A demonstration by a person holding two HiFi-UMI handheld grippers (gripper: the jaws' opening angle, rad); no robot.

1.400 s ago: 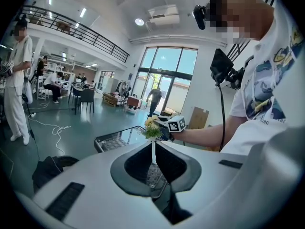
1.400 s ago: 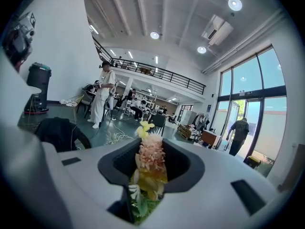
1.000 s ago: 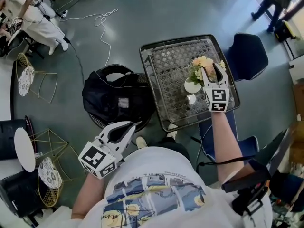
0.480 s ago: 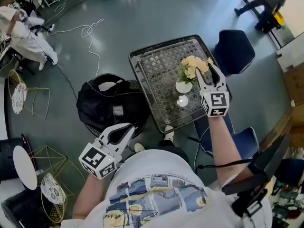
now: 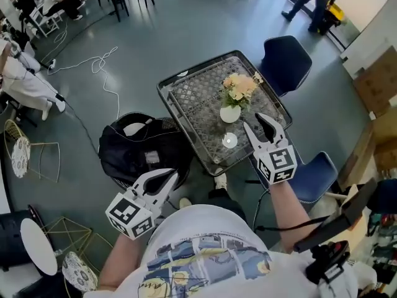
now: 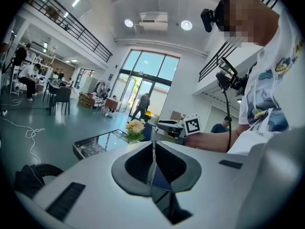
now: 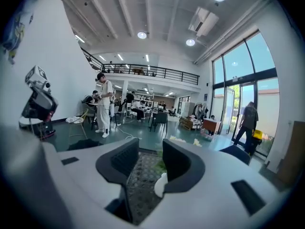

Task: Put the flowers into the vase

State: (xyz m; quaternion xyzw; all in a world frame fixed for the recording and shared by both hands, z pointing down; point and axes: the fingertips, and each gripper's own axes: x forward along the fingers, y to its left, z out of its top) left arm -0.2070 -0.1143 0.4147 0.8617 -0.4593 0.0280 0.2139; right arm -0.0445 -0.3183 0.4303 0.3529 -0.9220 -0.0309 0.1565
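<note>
Mesh table (image 5: 197, 104) bears flowers (image 5: 239, 85), seemingly clear beyond right hand-held gripper (image 5: 252, 120).

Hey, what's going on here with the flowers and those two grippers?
A person holds a gripper in each hand. The flowers stand in the white vase on the mesh table. The right gripper hovers just short of the vase, jaws apart, empty, having just closed a little. The left gripper is shut near the body.

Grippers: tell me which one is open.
The right gripper: its jaws stand apart, empty, though they have just closed somewhat; the left gripper is shut.
</note>
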